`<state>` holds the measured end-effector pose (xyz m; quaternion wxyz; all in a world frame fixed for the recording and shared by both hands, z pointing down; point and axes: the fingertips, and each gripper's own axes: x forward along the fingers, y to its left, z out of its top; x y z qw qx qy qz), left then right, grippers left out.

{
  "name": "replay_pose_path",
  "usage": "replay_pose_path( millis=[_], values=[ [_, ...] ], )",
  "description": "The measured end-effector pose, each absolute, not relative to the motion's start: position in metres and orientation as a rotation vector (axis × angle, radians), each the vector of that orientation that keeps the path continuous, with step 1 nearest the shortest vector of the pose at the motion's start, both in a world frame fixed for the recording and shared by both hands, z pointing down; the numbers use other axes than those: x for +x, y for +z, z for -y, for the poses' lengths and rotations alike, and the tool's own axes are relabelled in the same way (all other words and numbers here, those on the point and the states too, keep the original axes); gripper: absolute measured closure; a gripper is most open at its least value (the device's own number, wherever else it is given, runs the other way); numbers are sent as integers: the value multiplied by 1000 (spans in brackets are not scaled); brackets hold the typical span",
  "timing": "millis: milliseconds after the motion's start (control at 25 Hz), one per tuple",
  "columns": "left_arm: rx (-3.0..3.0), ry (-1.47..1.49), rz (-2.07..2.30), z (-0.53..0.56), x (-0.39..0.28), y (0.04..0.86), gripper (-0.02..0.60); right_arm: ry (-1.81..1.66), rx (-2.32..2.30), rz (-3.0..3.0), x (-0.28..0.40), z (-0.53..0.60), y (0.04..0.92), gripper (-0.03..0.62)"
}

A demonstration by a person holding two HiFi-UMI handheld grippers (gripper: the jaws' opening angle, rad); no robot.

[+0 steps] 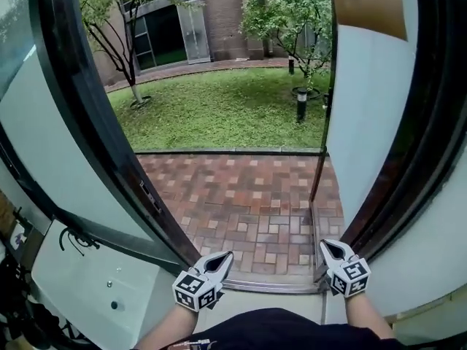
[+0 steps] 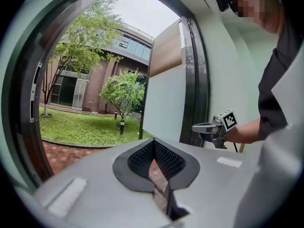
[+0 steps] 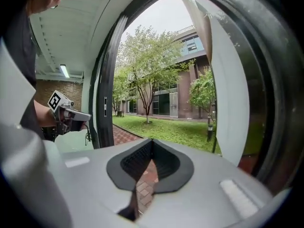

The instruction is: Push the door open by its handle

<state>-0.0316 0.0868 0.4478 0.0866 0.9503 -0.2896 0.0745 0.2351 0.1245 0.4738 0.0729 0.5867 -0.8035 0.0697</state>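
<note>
The door (image 1: 368,115) stands open on the right side, swung outward over the brick paving (image 1: 248,195), and the grass (image 1: 219,108) lies beyond. Its handle I cannot make out. The left gripper (image 1: 222,258) and the right gripper (image 1: 328,248) hang low at the threshold (image 1: 270,286), well apart. The fingers of both are clenched together, with nothing between them.

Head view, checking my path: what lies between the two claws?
Only brick paving and the threshold strip separate left claw and right claw, per head view.
</note>
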Motion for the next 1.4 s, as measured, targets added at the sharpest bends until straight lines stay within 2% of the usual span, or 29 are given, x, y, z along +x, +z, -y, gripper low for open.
replay_pose_path(
  millis=[520,1080,1400],
  values=[
    [2909,225,773,-112,-179,461,588,301,1937,2402,120,-168,472,594],
    [2865,104,828,-126,-137,442,588,257,1881,2359,178,-186,469,594],
    [2852,92,858,-113,-151,441,588,207,1857,2353,169,-170,459,595]
  ],
)
